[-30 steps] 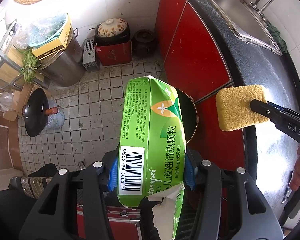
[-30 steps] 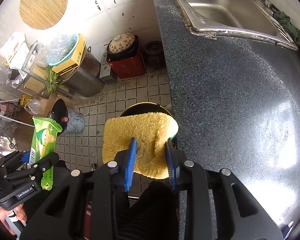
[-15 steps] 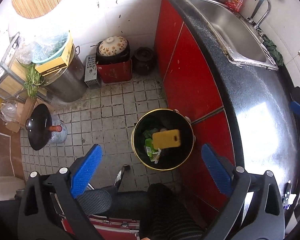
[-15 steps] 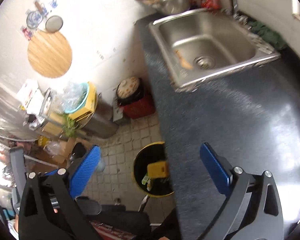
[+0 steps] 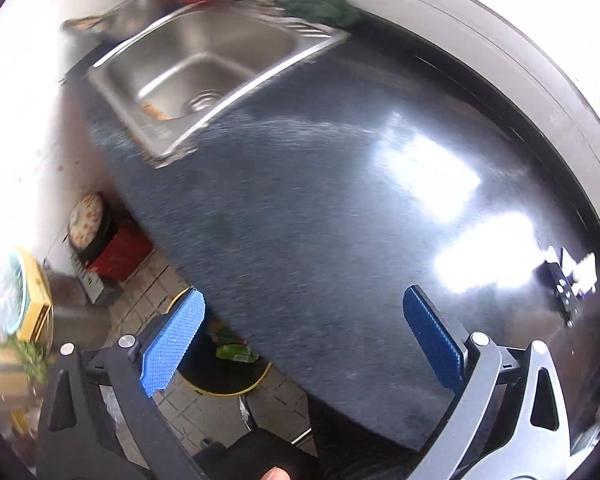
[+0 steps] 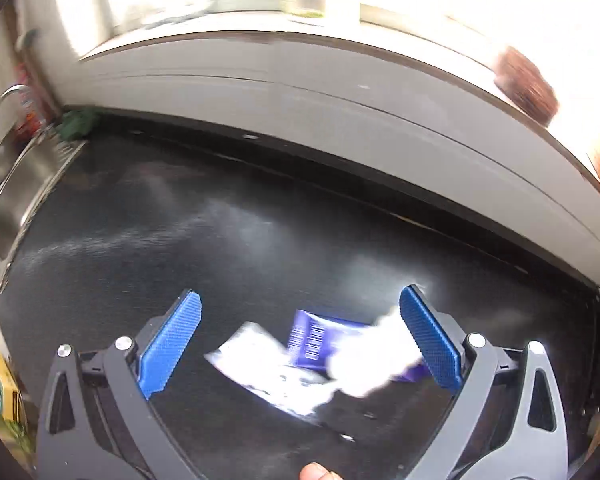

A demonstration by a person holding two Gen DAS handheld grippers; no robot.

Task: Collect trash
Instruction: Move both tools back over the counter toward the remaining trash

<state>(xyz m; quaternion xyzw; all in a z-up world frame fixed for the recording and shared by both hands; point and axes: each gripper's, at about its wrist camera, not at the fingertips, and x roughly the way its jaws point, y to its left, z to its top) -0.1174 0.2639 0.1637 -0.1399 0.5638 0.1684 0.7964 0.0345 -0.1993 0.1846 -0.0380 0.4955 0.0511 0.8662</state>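
Observation:
My left gripper [image 5: 304,338] is open and empty above the front edge of the dark counter [image 5: 340,200]. Below it on the floor stands the yellow-rimmed bin [image 5: 224,372] with the green packet [image 5: 236,352] inside, partly hidden by the counter edge. My right gripper [image 6: 300,340] is open over the counter [image 6: 220,232]. Between its blue pads lie a white wrapper [image 6: 268,364], a purple packet with a barcode [image 6: 320,340] and a blurred white crumpled piece [image 6: 372,356].
A steel sink [image 5: 204,64] is set in the counter at the far left, with a green cloth [image 5: 324,8] behind it. A red box with a patterned pot [image 5: 108,236] and a metal drum [image 5: 76,316] stand on the tiled floor. A white wall [image 6: 300,92] bounds the counter.
Both grippers dropped the green packet and yellow sponge into the bin, then swung up over the counter. The right one now faces wrappers lying on the counter.

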